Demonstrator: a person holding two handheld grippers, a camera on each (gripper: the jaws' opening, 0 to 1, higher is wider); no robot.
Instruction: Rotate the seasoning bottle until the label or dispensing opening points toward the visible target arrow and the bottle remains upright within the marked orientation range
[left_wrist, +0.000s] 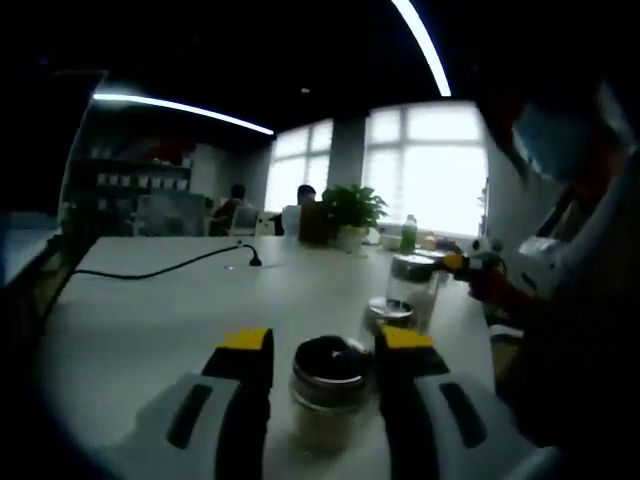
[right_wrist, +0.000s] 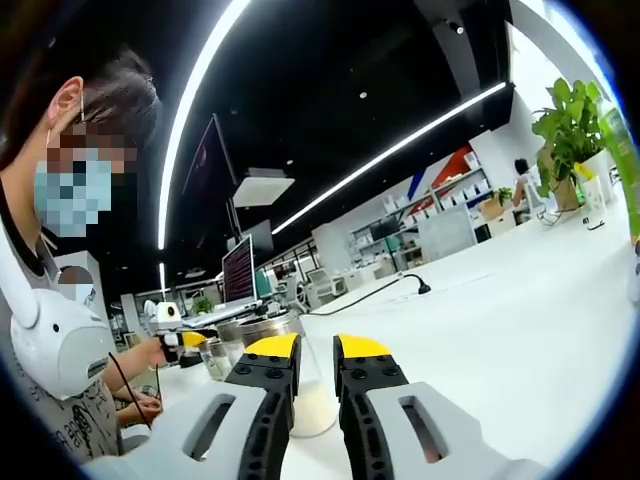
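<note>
1. Where the left gripper view looks down the white table (left_wrist: 150, 320), the left gripper (left_wrist: 325, 350) stands spread, a dark-capped seasoning jar (left_wrist: 327, 385) upright between its jaws, sides untouched.
2. Right gripper view: right gripper (right_wrist: 317, 352) pinches a glass jar (right_wrist: 312, 400) of white powder.

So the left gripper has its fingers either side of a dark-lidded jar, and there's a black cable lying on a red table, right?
Not quite: the table is white, not red, as the left gripper view shows. The rest holds: the left gripper straddles the dark-lidded jar, and the black cable lies on the table.
</note>
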